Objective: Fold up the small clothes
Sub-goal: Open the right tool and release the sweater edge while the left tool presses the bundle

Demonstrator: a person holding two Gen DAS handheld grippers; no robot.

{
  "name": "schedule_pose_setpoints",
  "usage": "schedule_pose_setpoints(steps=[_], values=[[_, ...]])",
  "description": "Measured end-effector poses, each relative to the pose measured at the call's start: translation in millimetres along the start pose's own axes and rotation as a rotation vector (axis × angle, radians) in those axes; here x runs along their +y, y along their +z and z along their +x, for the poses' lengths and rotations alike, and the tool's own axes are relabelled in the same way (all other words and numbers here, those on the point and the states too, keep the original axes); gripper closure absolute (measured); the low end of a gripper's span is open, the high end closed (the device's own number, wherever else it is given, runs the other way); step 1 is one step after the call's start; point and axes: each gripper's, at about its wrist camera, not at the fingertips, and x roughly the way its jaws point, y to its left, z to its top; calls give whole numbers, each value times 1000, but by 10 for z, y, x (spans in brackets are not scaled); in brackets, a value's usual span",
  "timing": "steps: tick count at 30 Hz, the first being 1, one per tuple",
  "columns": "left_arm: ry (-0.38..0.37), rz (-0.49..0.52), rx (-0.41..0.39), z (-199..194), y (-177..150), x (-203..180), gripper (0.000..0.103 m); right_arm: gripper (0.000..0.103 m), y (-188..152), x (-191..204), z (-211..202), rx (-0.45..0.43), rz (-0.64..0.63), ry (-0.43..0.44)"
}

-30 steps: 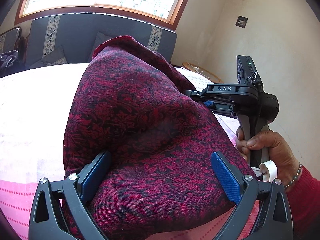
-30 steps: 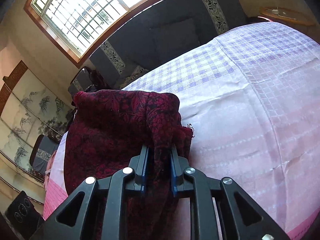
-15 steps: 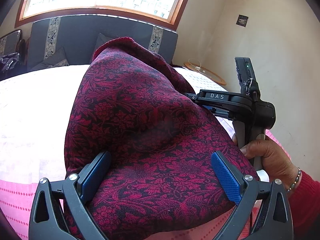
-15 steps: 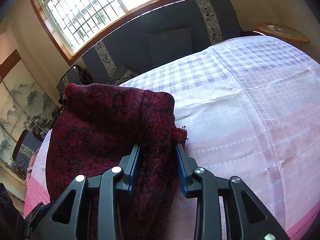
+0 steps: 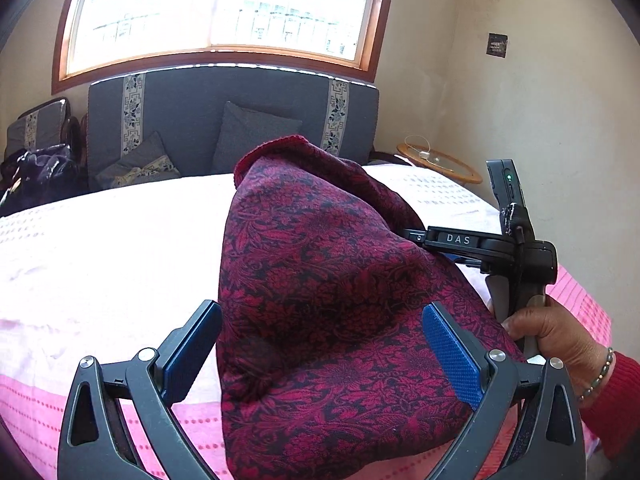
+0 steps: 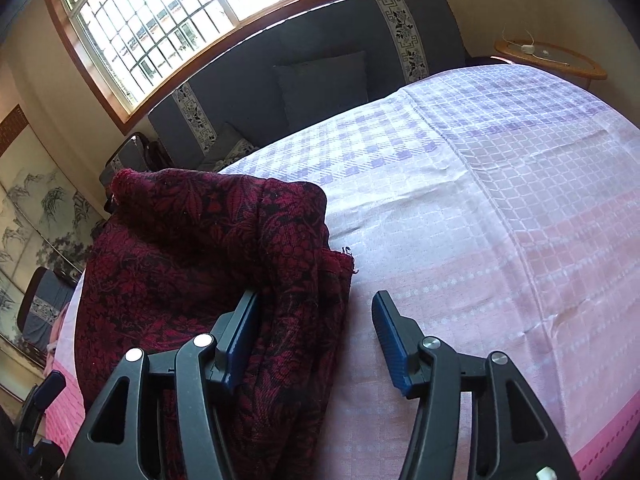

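We see a dark red patterned cloth (image 5: 320,300) heaped on the bed cover (image 5: 100,260), a pale checked and pink-banded sheet. In the left wrist view the left gripper (image 5: 320,356) has its two blue pads wide apart, and the cloth bulges up between them. The left pad (image 5: 188,352) stands clear of the fabric over bare sheet, while the right pad (image 5: 452,356) lies against the cloth or just in front of it; we cannot tell which. Nothing is pinched there.

Beyond the right finger, a hand (image 5: 556,336) in a red sleeve with a beaded bracelet grasps the handle of the right gripper (image 5: 416,236), whose tip disappears behind the far side of the cloth.

In the right wrist view the right gripper (image 6: 316,344) is opening its jaws. A bunched edge of the cloth (image 6: 200,264) hangs between the fingers, leaning on the left pad (image 6: 240,340); the right pad (image 6: 390,344) is apart from it, with bare bed cover (image 6: 480,240) in the gap. Most of the cloth lies left of and beyond the left finger.

Past the fingertips in both views stand a dark sofa (image 6: 320,60) with cushions and a window (image 5: 224,12).
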Motion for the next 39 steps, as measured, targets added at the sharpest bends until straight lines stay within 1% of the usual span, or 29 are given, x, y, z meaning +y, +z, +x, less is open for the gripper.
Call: schedule_pose_setpoints(steps=[3, 8, 13, 18, 20, 23, 25, 29, 35, 39], values=[[42, 37, -8, 5, 88, 49, 3, 51, -4, 2, -4, -1, 1, -4], [70, 61, 8, 117, 200, 161, 3, 49, -14, 20, -14, -7, -4, -16], [68, 49, 33, 301, 282, 327, 3, 48, -21, 23, -14, -10, -7, -18], [13, 26, 61, 492, 374, 528, 3, 48, -28, 31, -26, -13, -10, -19], [6, 30, 78, 574, 422, 587, 3, 48, -36, 34, -31, -14, -9, -19], [-38, 14, 91, 651, 475, 665, 3, 48, -31, 31, -25, -15, -12, -21], [-51, 20, 98, 693, 500, 688, 3, 48, -31, 39, -33, -18, -15, -24], [-116, 46, 125, 776, 519, 685, 3, 48, -40, 51, -37, -20, -16, -25], [-128, 114, 131, 836, 540, 602, 3, 47, -35, 52, -38, -22, -18, -26], [-148, 122, 137, 893, 559, 607, 3, 46, -37, 53, -47, -23, -18, -27]])
